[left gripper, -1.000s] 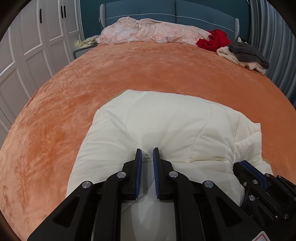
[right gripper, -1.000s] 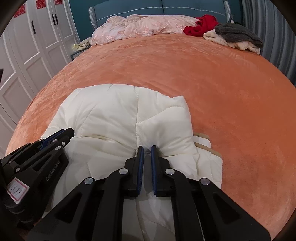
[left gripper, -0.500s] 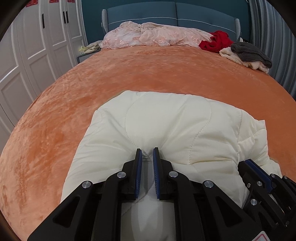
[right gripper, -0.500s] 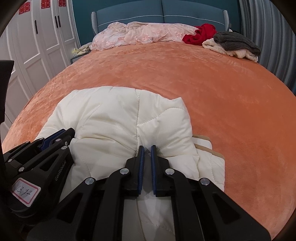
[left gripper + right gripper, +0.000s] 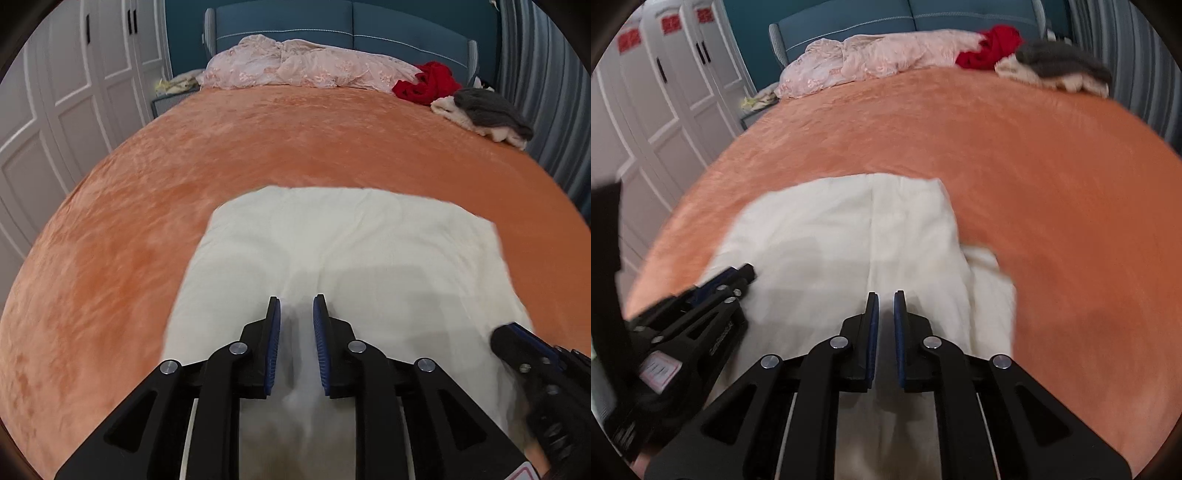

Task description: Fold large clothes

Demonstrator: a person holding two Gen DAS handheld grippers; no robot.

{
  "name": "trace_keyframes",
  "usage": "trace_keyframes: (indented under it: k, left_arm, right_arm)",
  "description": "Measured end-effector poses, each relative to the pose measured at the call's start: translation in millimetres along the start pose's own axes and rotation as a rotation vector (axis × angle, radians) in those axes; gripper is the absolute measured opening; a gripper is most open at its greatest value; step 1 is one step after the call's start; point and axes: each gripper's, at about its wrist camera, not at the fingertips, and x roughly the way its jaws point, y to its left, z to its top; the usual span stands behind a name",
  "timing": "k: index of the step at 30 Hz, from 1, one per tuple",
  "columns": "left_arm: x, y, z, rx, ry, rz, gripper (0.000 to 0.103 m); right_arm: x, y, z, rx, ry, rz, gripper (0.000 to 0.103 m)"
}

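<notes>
The cream-white quilted padded jacket (image 5: 343, 254) lies on the near part of the orange plush bedspread (image 5: 295, 147), well apart from the heap of pink lace fabric (image 5: 303, 66) along the blue upholstered headboard (image 5: 354, 26). It already reads as a squarish bundle, its far edge running roughly straight across the bedspread, so at least one fold looks done. On the right wrist view a lower layer (image 5: 991, 284) pokes out beyond the bundle's right edge, so the stack is not yet square. The left gripper (image 5: 297, 308) sits over the near middle of the jacket with its blue-padded fingers apart by a clear gap; cloth shows between them, but they do not look pressed on it. The right gripper (image 5: 885, 304) sits over the jacket's right half with a narrower gap between its jaws, and motion blur keeps me from telling whether it pinches the fabric. Judging from this, what remains is tucking or covering the protruding layer, perhaps one more fold, and flattening. The red garment (image 5: 424, 83) and the grey-and-cream knit pile (image 5: 484, 112) lie near the headboard, apparently not yet folded.
</notes>
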Motion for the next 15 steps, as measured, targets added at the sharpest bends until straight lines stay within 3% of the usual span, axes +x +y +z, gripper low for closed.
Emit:
trace_keyframes:
  k: [5, 10, 15]
  left_arm:
    - [-39.4, 6.0, -33.4, -0.006, 0.046, 0.013, 0.018]
    - [-49.9, -1.2, -54.0, 0.016, 0.06, 0.053, 0.018]
    - [-66.0, -1.4, -64.6, 0.003, 0.088, 0.054, 0.018]
  right_arm:
    - [-23.6, -3.5, -41.4, -0.003, 0.106, -0.006, 0.011]
    - [-18.3, 2.8, -49.4, -0.032, 0.116, -0.047, 0.01]
    - [-46.2, 12.2, -52.8, -0.035, 0.116, -0.042, 0.014]
